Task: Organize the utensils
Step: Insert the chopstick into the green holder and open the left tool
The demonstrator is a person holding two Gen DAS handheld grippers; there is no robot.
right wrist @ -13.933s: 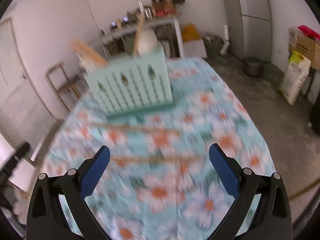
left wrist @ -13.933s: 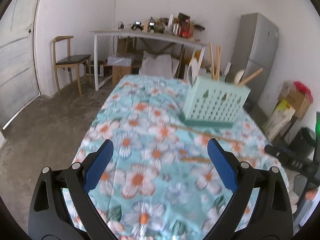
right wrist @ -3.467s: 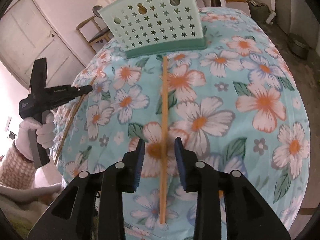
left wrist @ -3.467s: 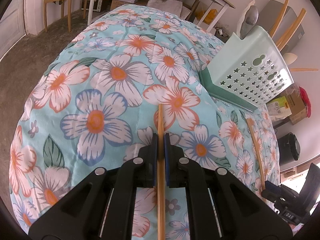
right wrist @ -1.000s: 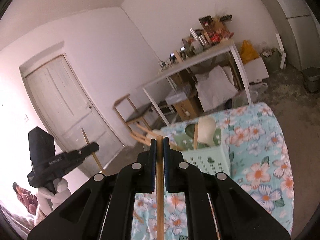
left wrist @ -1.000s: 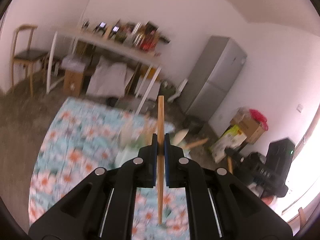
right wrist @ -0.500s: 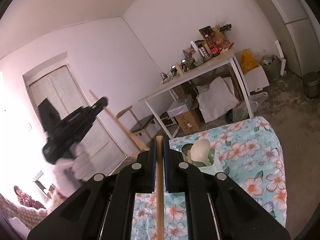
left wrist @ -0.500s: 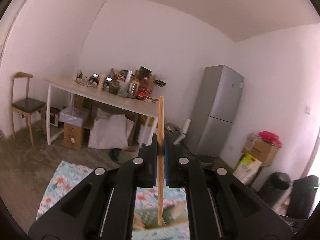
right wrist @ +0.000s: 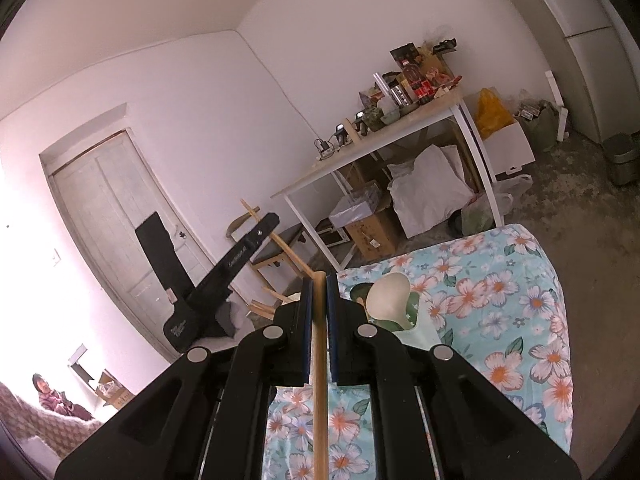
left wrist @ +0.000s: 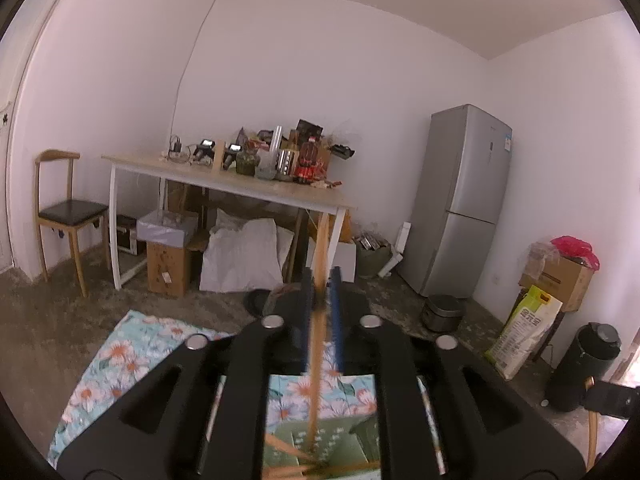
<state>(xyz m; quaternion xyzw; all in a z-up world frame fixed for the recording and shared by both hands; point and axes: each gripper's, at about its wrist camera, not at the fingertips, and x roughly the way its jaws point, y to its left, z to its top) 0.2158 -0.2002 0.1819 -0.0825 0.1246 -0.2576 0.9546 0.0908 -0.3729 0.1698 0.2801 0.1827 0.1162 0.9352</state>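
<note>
Jaws of your left gripper (left wrist: 321, 280) have just been opening, and now they stand a little apart. The left chopstick (left wrist: 318, 340) is between them, but a thin gap shows on each side, so I judge that the pads do not press it. This stick is blurred and almost upright. Its long axis goes down from the fingers, and its lower end is already inside the green holder (left wrist: 340, 444), directly under the gripper. Other sticks lie slanted in the same compartment.

Your right gripper (right wrist: 319, 284) is closed tightly on the right chopstick (right wrist: 319, 380), which also stands upright through the jaws, with its top just above the pads. From these fingers the holder lies ahead, lower and a little to the right. A pale spoon (right wrist: 390, 292) stands in it. The holder stands on the flowered tablecloth (right wrist: 500, 300), toward the far left corner of the table as the right camera sees it.

The left hand is the nearer one, over the holder. I think the right stick must go forward and to the right before you can let it down.
</note>
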